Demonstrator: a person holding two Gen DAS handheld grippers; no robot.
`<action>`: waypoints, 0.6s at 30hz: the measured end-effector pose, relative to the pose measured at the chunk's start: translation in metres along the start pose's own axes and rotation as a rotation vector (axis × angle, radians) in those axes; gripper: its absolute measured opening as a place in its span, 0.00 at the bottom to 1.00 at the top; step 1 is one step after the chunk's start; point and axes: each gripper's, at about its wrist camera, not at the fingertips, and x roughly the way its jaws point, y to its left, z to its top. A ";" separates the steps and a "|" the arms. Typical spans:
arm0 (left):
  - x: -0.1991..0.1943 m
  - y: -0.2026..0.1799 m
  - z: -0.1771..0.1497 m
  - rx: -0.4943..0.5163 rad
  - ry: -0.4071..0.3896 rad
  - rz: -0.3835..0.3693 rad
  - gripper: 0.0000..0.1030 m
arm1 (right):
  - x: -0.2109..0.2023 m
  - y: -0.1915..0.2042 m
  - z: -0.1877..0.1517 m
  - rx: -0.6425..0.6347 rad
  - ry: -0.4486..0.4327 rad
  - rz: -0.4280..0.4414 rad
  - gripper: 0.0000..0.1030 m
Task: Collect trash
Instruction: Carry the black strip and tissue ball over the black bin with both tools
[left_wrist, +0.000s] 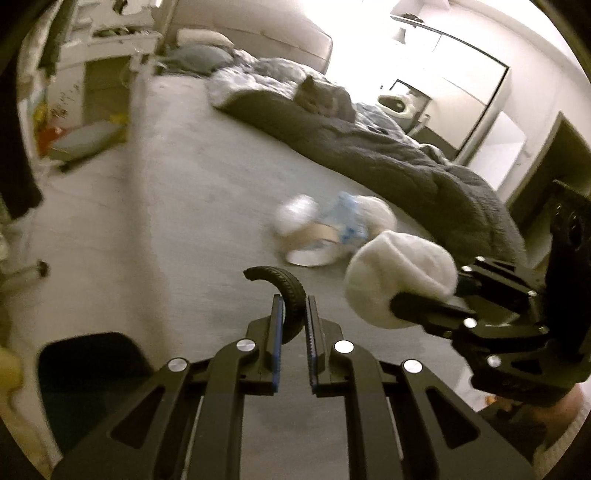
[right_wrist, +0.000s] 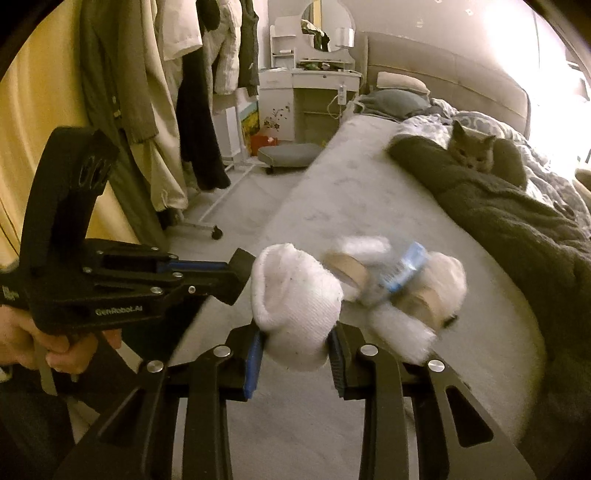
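Note:
My left gripper (left_wrist: 294, 310) is shut on a curved piece of black rubber tyre (left_wrist: 286, 291), held above the bed. My right gripper (right_wrist: 297, 341) is shut on a rolled white sock (right_wrist: 295, 295); it also shows in the left wrist view (left_wrist: 399, 277) at the right. Beyond both lies a blurred pile on the bed sheet: cardboard tape rolls (right_wrist: 347, 269), a crumpled blue-and-white wrapper (right_wrist: 404, 269), white wads (left_wrist: 295, 216) and a white lid (left_wrist: 308, 257). The left gripper appears in the right wrist view (right_wrist: 240, 273), at the left.
A grey cat (right_wrist: 472, 147) lies on the dark blanket (left_wrist: 388, 158) across the bed. A clothes rack (right_wrist: 192, 92) with hanging garments, a white dresser (right_wrist: 310, 88) and a low grey stool (right_wrist: 288, 153) stand left of the bed. A dark bin opening (left_wrist: 88, 380) shows at lower left.

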 end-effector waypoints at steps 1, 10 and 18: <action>-0.005 0.006 0.000 0.001 -0.007 0.020 0.12 | 0.004 0.008 0.005 -0.002 0.002 0.011 0.30; -0.033 0.063 -0.010 -0.044 -0.010 0.127 0.12 | 0.041 0.062 0.032 -0.011 0.067 0.049 0.30; -0.034 0.119 -0.035 -0.111 0.055 0.208 0.12 | 0.079 0.101 0.053 0.058 0.116 0.106 0.30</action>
